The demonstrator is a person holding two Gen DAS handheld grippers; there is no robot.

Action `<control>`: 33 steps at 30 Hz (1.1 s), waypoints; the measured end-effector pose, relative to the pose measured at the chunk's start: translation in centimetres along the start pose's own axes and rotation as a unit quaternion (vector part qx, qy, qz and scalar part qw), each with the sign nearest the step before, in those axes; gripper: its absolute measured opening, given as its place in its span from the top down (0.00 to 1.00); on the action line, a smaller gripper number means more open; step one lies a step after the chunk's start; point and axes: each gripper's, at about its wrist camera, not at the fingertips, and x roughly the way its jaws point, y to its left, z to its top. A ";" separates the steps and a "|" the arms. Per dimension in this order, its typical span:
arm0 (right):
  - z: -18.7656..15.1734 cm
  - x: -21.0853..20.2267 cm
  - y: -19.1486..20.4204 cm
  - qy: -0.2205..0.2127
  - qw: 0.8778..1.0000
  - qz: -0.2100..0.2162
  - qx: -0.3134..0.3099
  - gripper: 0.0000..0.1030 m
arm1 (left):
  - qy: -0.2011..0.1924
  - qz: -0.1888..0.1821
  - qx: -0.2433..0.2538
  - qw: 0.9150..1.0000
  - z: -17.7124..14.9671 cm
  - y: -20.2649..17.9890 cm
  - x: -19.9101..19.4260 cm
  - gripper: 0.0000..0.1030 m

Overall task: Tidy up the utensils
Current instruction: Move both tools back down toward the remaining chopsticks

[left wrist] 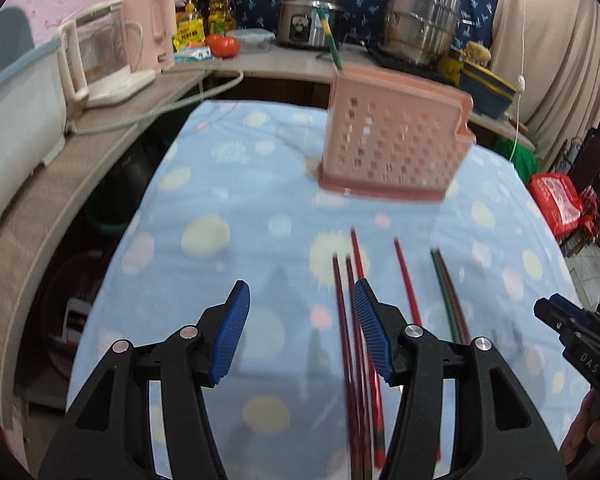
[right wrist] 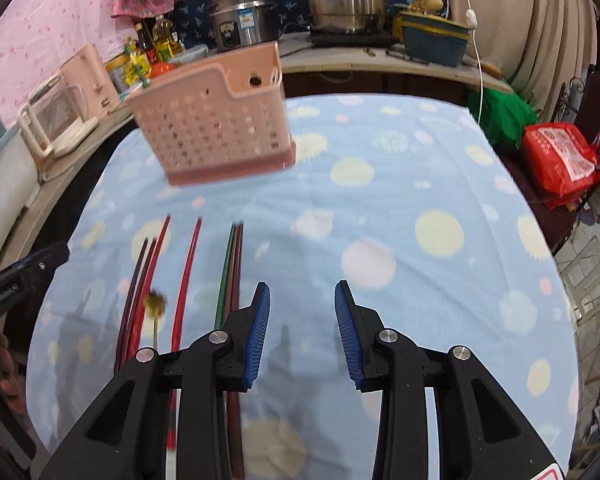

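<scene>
A pink perforated utensil basket [left wrist: 394, 140] stands upright on the blue dotted cloth; a green chopstick [left wrist: 329, 40] sticks out of it. It also shows in the right wrist view [right wrist: 216, 124]. Several red and dark chopsticks [left wrist: 356, 320] and a green-and-dark pair [left wrist: 450, 296] lie lengthwise on the cloth in front of it, also in the right wrist view [right wrist: 188, 272]. My left gripper [left wrist: 300, 292] is open and empty, above the cloth, its right finger over the red chopsticks. My right gripper [right wrist: 302, 294] is open and empty, to the right of the chopsticks.
The table with the blue cloth [right wrist: 440, 184] drops off at left and right. Behind it a counter [left wrist: 284, 62] holds a rice cooker [left wrist: 308, 16], a steel pot [left wrist: 420, 16], a kettle [left wrist: 100, 56], oil bottles and a tomato. A red bag [right wrist: 556, 160] lies at right.
</scene>
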 end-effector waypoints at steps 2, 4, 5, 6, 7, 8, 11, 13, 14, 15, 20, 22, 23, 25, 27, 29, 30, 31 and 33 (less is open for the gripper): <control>-1.8 -0.2 0.1 0.009 1.000 0.001 0.000 0.67 | 0.016 0.000 0.000 1.000 -1.8 0.0 0.2 0.50; -3.4 -0.3 0.2 0.015 1.000 0.000 -0.003 0.67 | 0.030 -0.001 0.002 1.000 -3.7 -0.1 0.3 0.50; -4.1 -0.4 0.3 0.019 1.000 -0.001 -0.004 0.67 | 0.035 -0.002 0.003 0.999 -4.6 -0.1 0.2 0.50; -5.0 -0.4 0.3 0.024 1.000 0.001 -0.003 0.67 | 0.039 -0.001 0.004 0.999 -5.6 -0.1 0.1 0.50; -5.6 -0.4 0.3 0.029 1.000 0.003 -0.002 0.67 | 0.043 -0.001 0.005 0.999 -6.3 -0.3 0.0 0.50; -6.4 -0.4 0.4 0.034 0.999 0.003 -0.002 0.67 | 0.047 -0.002 0.007 0.999 -7.0 -0.3 -0.1 0.50; -7.8 -0.7 0.5 0.039 0.999 0.004 -0.005 0.67 | 0.056 -0.003 0.007 0.998 -8.8 -0.4 -0.6 0.50; -8.4 -0.9 0.5 0.041 0.999 0.005 -0.006 0.67 | 0.058 -0.006 0.007 0.998 -9.7 -0.5 -1.0 0.50; -8.6 -1.0 0.6 0.042 0.999 0.006 -0.007 0.67 | 0.059 -0.009 0.009 0.998 -10.1 -0.6 -1.2 0.50; -8.9 -1.0 0.7 0.044 0.999 0.006 -0.008 0.67 | 0.060 -0.010 0.012 0.998 -10.4 -0.7 -1.3 0.50; -9.4 -1.3 1.2 0.045 0.999 0.010 -0.013 0.67 | 0.071 -0.015 0.017 0.997 -11.5 -1.3 -1.2 0.50; -9.5 -1.4 1.4 0.043 0.999 0.011 -0.016 0.67 | 0.070 -0.017 0.019 0.997 -11.6 -1.5 -1.4 0.50; -9.6 -1.5 1.5 0.043 0.999 0.011 -0.017 0.67 | 0.068 -0.019 0.020 0.997 -11.6 -1.6 -1.5 0.50; -9.7 -1.5 1.6 0.043 0.999 0.012 -0.017 0.67 | 0.067 -0.018 0.025 0.997 -11.7 -1.8 -1.7 0.50; -9.7 -1.5 1.6 0.044 0.999 0.013 -0.018 0.67 | 0.070 -0.020 0.026 0.997 -11.8 -1.8 -1.5 0.50; -9.8 -1.5 1.7 0.045 0.999 0.013 -0.019 0.67 | 0.074 -0.023 0.028 0.997 -11.9 -2.0 -1.4 0.51; -9.9 -1.5 1.8 0.045 0.999 0.013 -0.020 0.67 | 0.074 -0.022 0.030 0.997 -12.0 -2.1 -1.4 0.51; -9.9 -1.5 1.8 0.045 0.999 0.013 -0.021 0.67 | 0.073 -0.020 0.033 0.997 -12.0 -2.2 -1.4 0.51; -9.9 -1.5 1.9 0.045 0.999 0.013 -0.022 0.67 | 0.074 -0.019 0.031 0.997 -12.1 -2.1 -1.3 0.50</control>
